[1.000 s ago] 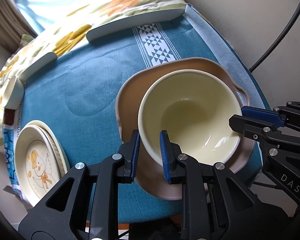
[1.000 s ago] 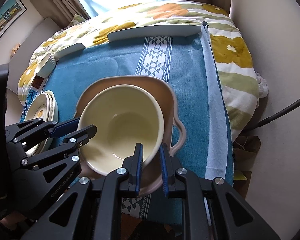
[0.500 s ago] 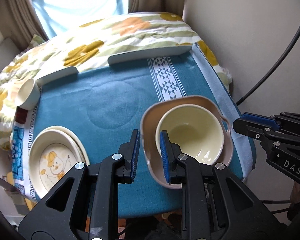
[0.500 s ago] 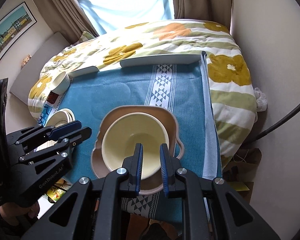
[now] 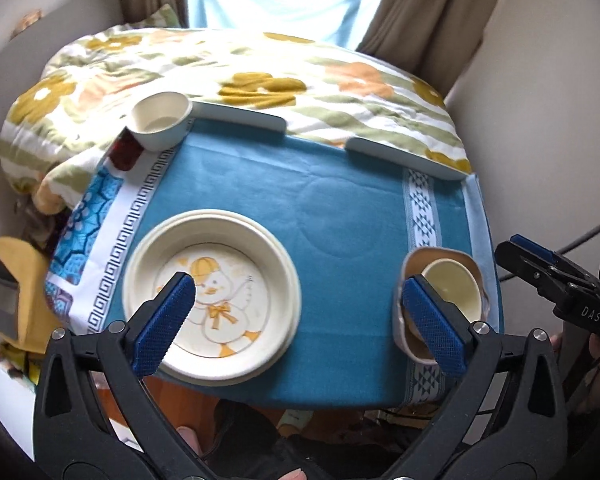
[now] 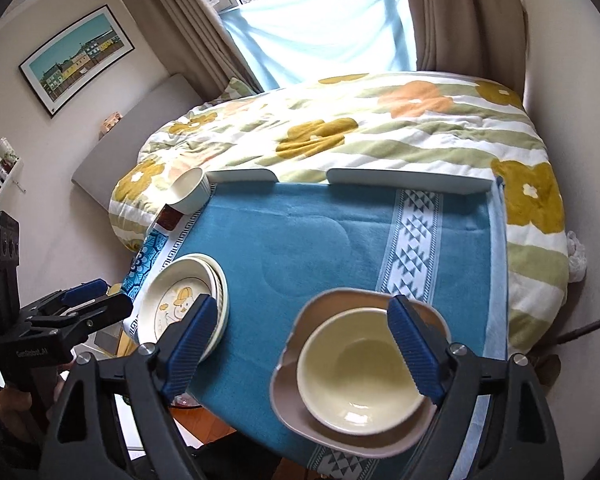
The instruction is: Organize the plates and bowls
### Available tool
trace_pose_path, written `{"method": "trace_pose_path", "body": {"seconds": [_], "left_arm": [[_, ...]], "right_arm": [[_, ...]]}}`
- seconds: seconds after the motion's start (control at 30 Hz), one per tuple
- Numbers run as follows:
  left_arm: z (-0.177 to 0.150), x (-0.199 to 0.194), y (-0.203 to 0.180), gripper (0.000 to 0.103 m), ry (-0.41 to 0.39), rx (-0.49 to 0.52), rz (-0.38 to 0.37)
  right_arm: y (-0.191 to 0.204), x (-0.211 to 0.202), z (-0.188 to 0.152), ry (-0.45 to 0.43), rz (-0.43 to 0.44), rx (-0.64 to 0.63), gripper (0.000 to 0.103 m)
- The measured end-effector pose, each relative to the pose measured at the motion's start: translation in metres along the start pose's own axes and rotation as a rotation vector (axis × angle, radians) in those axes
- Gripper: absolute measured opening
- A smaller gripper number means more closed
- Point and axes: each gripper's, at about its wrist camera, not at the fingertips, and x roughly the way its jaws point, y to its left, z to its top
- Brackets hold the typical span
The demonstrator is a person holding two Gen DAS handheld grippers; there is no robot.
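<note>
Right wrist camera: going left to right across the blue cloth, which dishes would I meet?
Small white bowl at the far left corner → stack of duck plates → yellow bowl sitting in the brown dish.

Table (image 6: 204, 420) under blue towel (image 6: 308, 240); towel bears stacked plates (image 6: 180, 300); brown dish (image 6: 380, 446).

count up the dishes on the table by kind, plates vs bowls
Plates: 3, the duck plate atop another cream plate, and the tan handled plate.
Bowls: 2, the pale yellow bowl on the tan plate, and the small white bowl.
Total: 5
</note>
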Motion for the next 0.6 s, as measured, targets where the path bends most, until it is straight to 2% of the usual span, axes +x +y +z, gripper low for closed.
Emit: {"method": "trace_pose_path", "body": {"seconds": [0.1,0.17,0.27,0.33,0.5,0.6], "left_arm": [[0.017,-0.009,0.037,0.103,-0.046,-0.049,0.037],[0.032,-0.013,0.062,0.103,-0.073,-0.086,0.039],[0.058,-0.014,0.097,0.103,-0.104,-0.15,0.039],[0.075,-0.009,0.119,0.103,-0.118,-0.192,0.043],[0.116,0.019,0.171,0.103,-0.113,-0.28,0.01],[0.136,0.049,0.2,0.102,-0.084,-0.327,-0.017]], "right_arm": [[0.026,0.015,0.023,0.0,0.04,-0.05,0.098],[0.044,0.027,0.041,0.006,0.043,-0.083,0.099],[0.072,0.051,0.071,0.072,0.053,-0.117,0.099],[0.09,0.062,0.091,0.058,0.053,-0.144,0.099],[0.134,0.105,0.144,0.033,0.061,-0.183,0.099],[0.152,0.15,0.173,0.08,0.111,-0.175,0.099]]}}
